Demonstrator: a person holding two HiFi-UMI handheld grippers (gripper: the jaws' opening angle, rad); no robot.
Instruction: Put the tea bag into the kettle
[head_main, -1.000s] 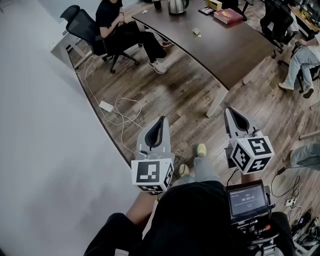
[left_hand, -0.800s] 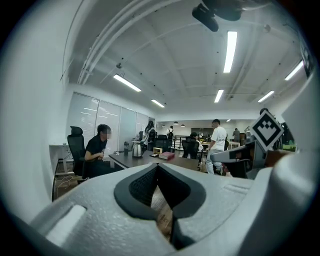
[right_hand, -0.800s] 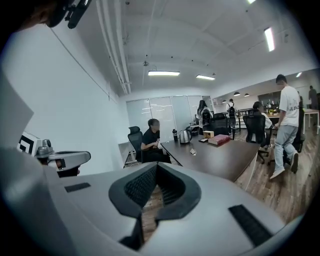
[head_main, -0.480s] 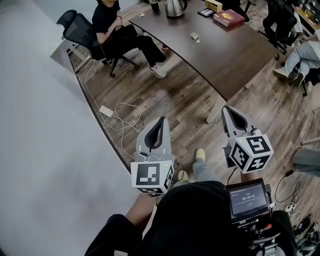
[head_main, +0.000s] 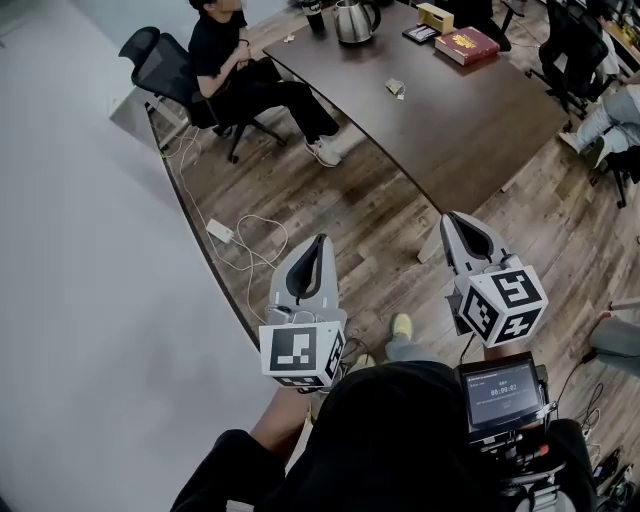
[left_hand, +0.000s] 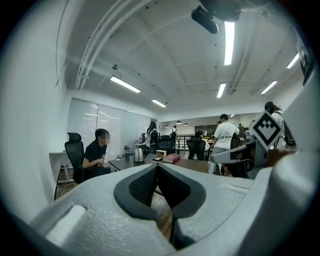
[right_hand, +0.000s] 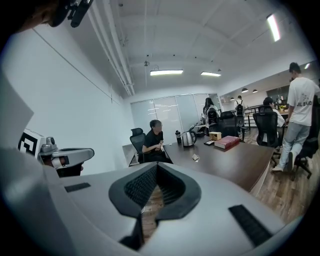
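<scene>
Standing well back from the long dark-brown wooden table (head_main: 470, 110), the person has not yet begun the task, to judge by how things lie. The small pale paper tea bag (head_main: 396, 88) lies flat on the open tabletop, untouched and on its own. The shiny steel kettle (head_main: 353, 20) stands near the far end of the same table, well apart from the tea bag, with a thick red book (head_main: 468, 45) off to one side. A seated person in black (head_main: 235, 60) occupies a chair beside that end. Everything is left to do: walking up to the table, picking up the tea bag, carrying it to the kettle and dropping it in. Whether the kettle's lid is on cannot be made out from here.

The grey left gripper (head_main: 318, 245) hangs over the bare wooden plank floor (head_main: 340, 200), its jaws pressed together at the tips with nothing between them; only floor shows through the gap lower down. The grey right gripper (head_main: 457, 220) is held level with it, near the table's closest corner, jaws likewise closed on nothing. The right gripper view looks across the tabletop toward the tea bag (right_hand: 195, 158) and the kettle (right_hand: 188, 138), both far out of reach.
</scene>
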